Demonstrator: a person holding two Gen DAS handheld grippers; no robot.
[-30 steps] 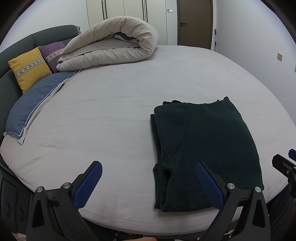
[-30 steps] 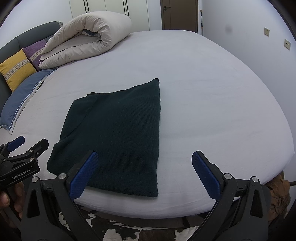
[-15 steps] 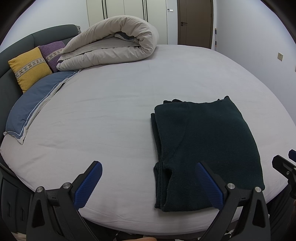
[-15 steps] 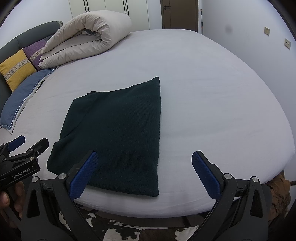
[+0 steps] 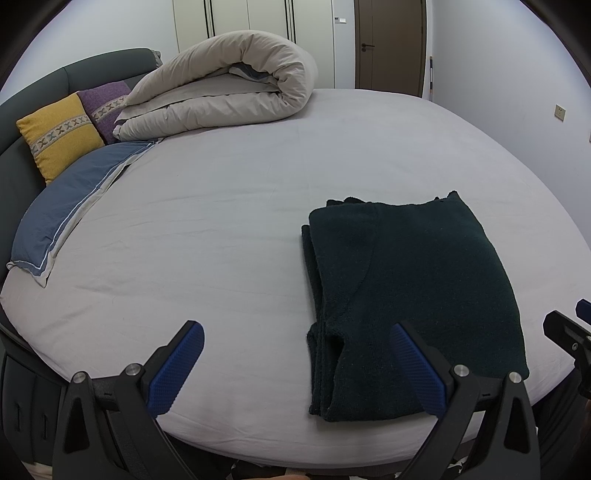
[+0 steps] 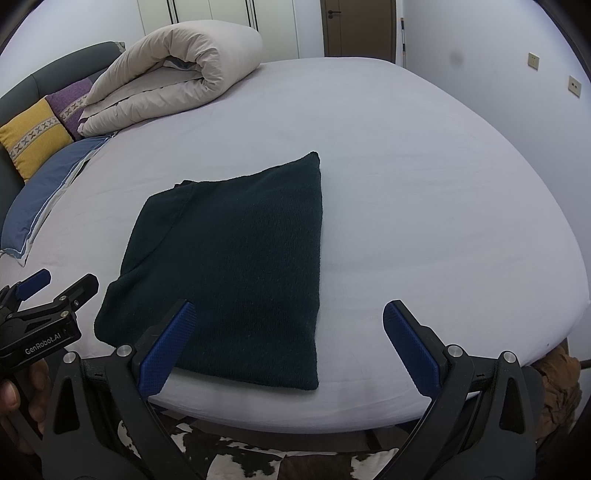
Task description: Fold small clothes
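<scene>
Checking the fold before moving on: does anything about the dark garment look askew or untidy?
Mostly neat. The dark garment lies flat on the bed, but its left-edge layers are staggered rather than flush.

A wide bed [image 5: 221, 221] is covered by a pale sheet. A rolled duvet [image 5: 229, 85] and cushions [image 5: 59, 134] are set against the headboard [image 5: 37, 88]; a door [image 5: 388, 40] is seen behind.

A home bedroom: a wide bed [image 5: 221, 229], rolled duvet [image 5: 229, 85], pillows [image 5: 59, 136] and wardrobe doors [image 5: 258, 22].
</scene>
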